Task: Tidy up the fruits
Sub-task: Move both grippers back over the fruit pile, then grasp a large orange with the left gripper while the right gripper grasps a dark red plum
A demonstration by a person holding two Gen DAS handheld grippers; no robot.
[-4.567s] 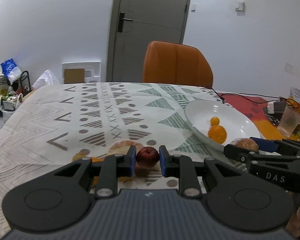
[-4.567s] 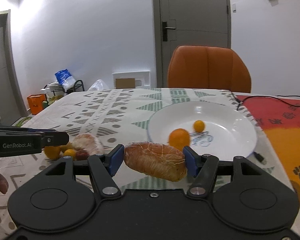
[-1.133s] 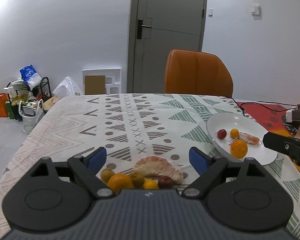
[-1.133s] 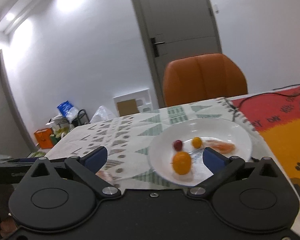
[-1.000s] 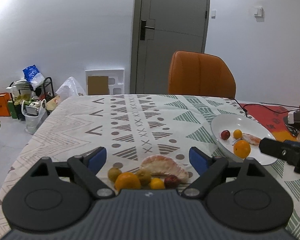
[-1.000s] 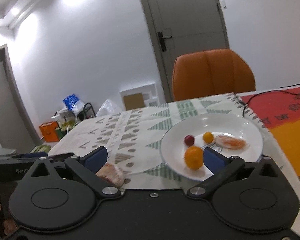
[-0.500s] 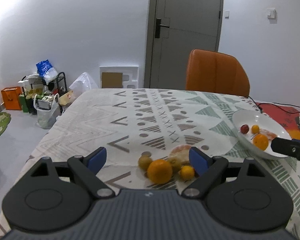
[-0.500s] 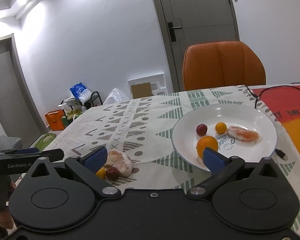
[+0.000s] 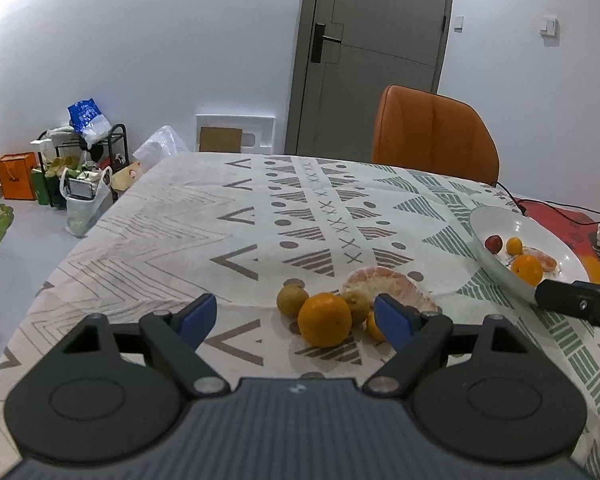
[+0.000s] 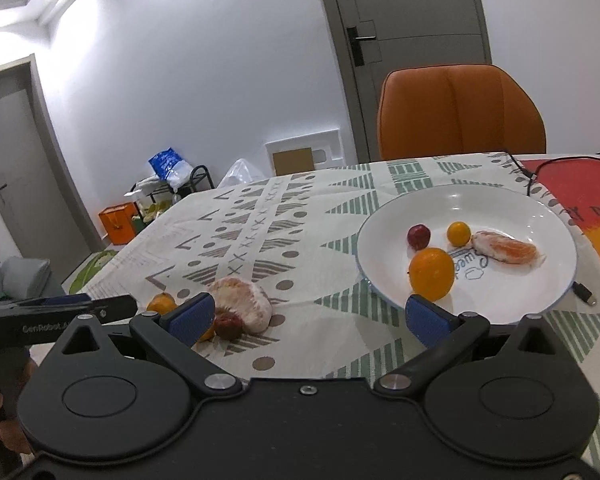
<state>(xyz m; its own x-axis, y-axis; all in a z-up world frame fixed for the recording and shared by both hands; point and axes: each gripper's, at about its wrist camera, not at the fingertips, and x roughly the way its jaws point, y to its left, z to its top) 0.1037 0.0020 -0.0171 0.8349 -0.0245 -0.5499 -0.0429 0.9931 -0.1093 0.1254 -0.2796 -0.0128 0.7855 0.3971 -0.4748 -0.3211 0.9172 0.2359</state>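
On the patterned tablecloth (image 9: 148, 248), the white plate (image 10: 540, 208) already holds four fruits, while the loose pile lies well apart from it, just ahead of the left gripper (image 9: 296, 318), whose jaws are spread wide and empty, as are those of the right gripper (image 10: 308, 316). The peeled segment (image 9: 388, 286) is the biggest piece and looks soft and easily torn, so it probably wants a light squeeze across its thick middle. The orange (image 9: 325, 319) seems firm, round and apt to roll, best pinched across its widest part, and the small brown fruits (image 9: 291, 300) touching it likely need a centred, gentle grip.
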